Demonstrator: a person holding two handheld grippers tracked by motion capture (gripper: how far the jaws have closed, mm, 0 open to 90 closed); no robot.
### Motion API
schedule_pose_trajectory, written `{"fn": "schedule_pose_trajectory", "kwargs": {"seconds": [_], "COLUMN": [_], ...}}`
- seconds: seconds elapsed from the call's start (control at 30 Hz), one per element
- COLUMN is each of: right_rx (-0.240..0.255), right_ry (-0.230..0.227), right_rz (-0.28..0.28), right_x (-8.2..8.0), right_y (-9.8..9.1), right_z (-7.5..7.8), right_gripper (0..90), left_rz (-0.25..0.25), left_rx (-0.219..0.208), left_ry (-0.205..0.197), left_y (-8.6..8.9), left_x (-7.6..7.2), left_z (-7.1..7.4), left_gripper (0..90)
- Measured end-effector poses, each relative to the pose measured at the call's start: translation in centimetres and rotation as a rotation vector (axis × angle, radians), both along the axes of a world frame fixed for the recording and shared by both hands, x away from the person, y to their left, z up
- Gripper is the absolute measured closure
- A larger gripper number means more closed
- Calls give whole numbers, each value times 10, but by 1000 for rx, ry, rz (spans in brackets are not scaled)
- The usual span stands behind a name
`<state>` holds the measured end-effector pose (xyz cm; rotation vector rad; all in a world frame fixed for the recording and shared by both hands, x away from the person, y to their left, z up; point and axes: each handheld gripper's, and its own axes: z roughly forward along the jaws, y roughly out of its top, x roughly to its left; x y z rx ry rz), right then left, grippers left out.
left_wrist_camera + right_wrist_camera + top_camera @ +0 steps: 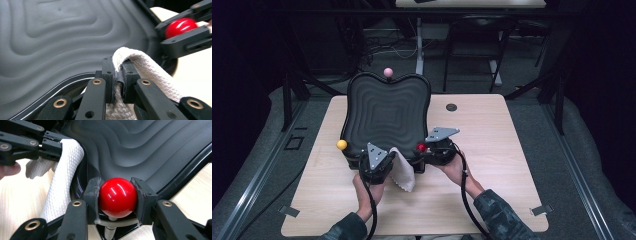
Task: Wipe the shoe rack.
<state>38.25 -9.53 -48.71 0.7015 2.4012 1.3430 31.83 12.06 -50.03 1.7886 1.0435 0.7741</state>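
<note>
**White cloth and red knob gripped at the near edge of a dark rippled tray**

Nearest the person, two forearms in dark patterned sleeves are seen entering from the bottom of the high view, each hand bearing a gripper. The left gripper point(379, 159) is closed on a white cloth point(404, 169). In the left gripper view, a fold of the cloth point(140, 66) is pinched between the two black jaws; it arches over the right-hand jaw tip and falls away to the lower right. From above, the cloth is seen hanging from the jaws onto the wooden table point(492, 140), its long axis running from the tray's near rim back toward the person, its scalloped edge lying nearest the person.

Just beside it, the right gripper point(424, 148) is closed on a red ball knob point(421, 147). In the right gripper view the knob point(118, 197) sits squarely between the pads, touched on both sides, on a short pale stem pointing downward beneath it.

Both are held at the near rim of the black rippled tray point(387, 112), which rises tilted away from the person. A yellow ball point(342, 144) is seen at its left near corner and a pink ball point(388, 72) at its far edge. Farther off on the table, a small dark round disc point(451, 107) is seen.
</note>
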Motion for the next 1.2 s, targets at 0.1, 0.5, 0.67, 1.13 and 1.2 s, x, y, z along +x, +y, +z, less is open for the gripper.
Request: {"fn": "schedule_pose_trajectory", "kwargs": {"seconds": [0.1, 0.5, 0.67, 1.13, 1.2], "right_rx": [0, 1, 2, -4, -4], "right_ry": [0, 0, 0, -5, -6], "right_rz": [0, -5, -5, -3, -2], "right_x": [0, 0, 0, 0, 0], "right_y": [0, 0, 0, 0, 0], "right_z": [0, 0, 0, 0, 0], "right_gripper": [604, 604, 604, 603, 603], "left_rz": [-24, -88, -92, -50, -36], "left_rx": [-2, -13, -21, -7, -7], "left_ry": [-9, -19, -16, 14, 24], "left_y": [-9, -35, -34, 10, 20], "left_x": [-2, -8, -9, -20, -22], "left_z": [1, -1, -2, -1, 0], "left_gripper": [835, 834, 835, 835, 835]}}
